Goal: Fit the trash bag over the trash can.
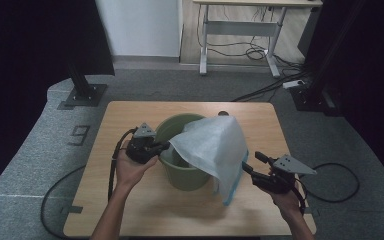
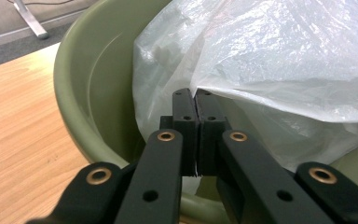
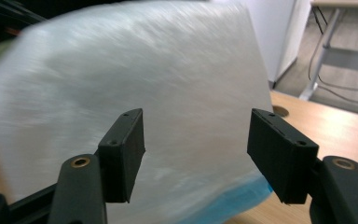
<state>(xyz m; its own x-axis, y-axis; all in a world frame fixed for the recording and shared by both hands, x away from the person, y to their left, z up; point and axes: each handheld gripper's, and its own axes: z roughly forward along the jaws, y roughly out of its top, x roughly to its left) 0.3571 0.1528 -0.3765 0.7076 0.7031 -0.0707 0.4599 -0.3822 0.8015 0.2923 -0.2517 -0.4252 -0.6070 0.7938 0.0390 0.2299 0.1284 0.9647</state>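
Wood counter [image 1: 130,200] w/ rounded corners sits on grey carpet [image 1: 30,165]. White wall [image 1: 140,25] at back, light desk [image 1: 240,20] on white metal legs beside it, cables [image 1: 260,50] tangled underneath. Power strip [image 1: 293,84] on floor at right. Dark drapes both sides, black stand base [image 1: 82,95] at left.

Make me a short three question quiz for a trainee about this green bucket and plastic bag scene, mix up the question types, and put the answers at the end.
1. True or false: the left gripper has its jaws closed on the plastic bag.
2. The bag hangs over which side of the green bucket in the high view? A) right B) left C) it lies flat on the table
3. What colour is the bag's lower edge near the right gripper?

Key: 1 true. 2 A. 3 blue; that gripper's jaws stand open, apart from the bag.
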